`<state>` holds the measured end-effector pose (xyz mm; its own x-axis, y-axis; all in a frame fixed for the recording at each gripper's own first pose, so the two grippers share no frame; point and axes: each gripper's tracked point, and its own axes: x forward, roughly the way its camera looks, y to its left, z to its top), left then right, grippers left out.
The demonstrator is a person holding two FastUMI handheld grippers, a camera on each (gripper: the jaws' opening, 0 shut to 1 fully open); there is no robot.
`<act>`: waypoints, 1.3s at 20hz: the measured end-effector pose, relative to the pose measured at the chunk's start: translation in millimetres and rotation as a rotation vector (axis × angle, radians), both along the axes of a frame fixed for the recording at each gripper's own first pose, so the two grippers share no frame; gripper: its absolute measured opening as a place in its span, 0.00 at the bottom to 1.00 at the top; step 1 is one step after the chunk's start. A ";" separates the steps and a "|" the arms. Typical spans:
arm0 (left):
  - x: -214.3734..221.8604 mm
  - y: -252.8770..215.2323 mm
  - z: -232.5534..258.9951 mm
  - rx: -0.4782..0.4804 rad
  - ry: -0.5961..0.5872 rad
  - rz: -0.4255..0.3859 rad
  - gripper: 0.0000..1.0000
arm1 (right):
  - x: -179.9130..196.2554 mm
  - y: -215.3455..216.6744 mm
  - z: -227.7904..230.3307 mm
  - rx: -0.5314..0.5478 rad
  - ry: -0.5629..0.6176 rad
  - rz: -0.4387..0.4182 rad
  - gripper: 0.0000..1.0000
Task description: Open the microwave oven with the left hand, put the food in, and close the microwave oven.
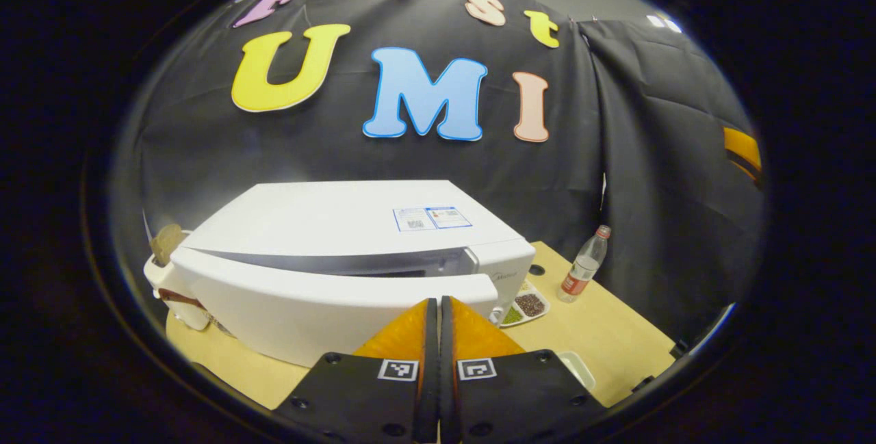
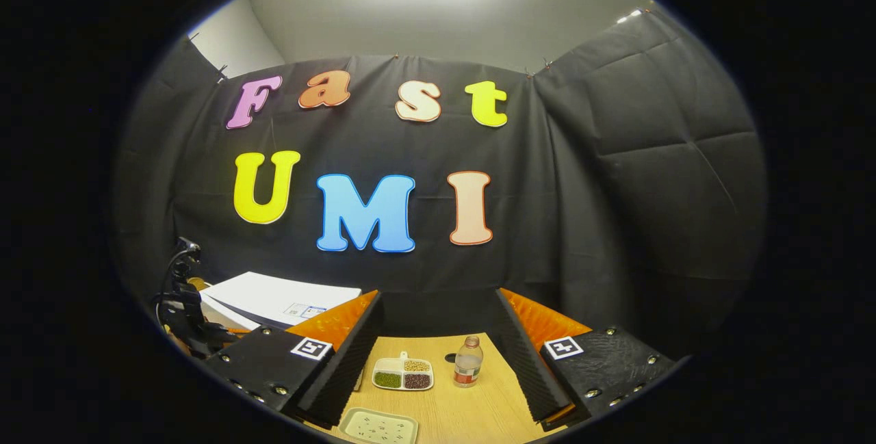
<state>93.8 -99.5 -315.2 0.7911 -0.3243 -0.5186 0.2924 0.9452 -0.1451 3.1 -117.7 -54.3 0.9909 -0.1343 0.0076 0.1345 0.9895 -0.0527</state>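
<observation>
The white microwave [image 1: 328, 225] stands on the wooden table [image 1: 616, 334], seen from above its front. A grey band runs between its top and the white door [image 1: 308, 307], wider toward the right; I cannot tell whether the door is ajar. My left gripper [image 1: 438, 304] is shut, its orange-backed tips together right at the door's lower front. The food, a white divided dish of beans [image 1: 523, 306] [image 2: 404, 374], lies right of the microwave [image 2: 274, 297]. My right gripper [image 2: 438, 293] is held wide open above the table, the dish framed between its fingers farther off.
A plastic bottle with a red label [image 1: 582, 267] [image 2: 467, 362] stands just right of the dish. A shallow white tray [image 2: 378, 425] [image 1: 576, 367] lies near the table's front edge. A white holder with something brown [image 1: 168, 259] sits left of the microwave.
</observation>
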 end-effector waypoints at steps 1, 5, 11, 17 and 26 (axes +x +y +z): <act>0.6 -0.7 1.4 -0.004 -0.001 0.003 0.07 | -0.2 -2.0 -2.3 0.001 0.004 0.001 0.97; 9.3 -2.1 1.3 -0.016 0.001 0.020 0.07 | 2.9 -6.8 -5.7 0.007 0.015 -0.001 0.97; 28.5 -9.6 -5.5 -0.056 0.038 0.027 0.07 | 6.1 -14.6 -10.4 0.012 0.024 -0.007 0.97; 25.6 -18.9 -8.6 -0.028 0.027 -0.020 0.07 | 10.0 -20.4 -6.3 0.021 0.007 -0.016 0.97; 33.7 6.4 -3.4 0.032 0.005 0.051 0.08 | 13.7 -22.0 -12.6 0.041 0.025 -0.016 0.97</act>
<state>127.5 -93.1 -318.6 0.8034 -0.2674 -0.5321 0.2434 0.9629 -0.1164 16.9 -139.7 -66.9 0.9885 -0.1493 -0.0234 0.1490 0.9887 -0.0154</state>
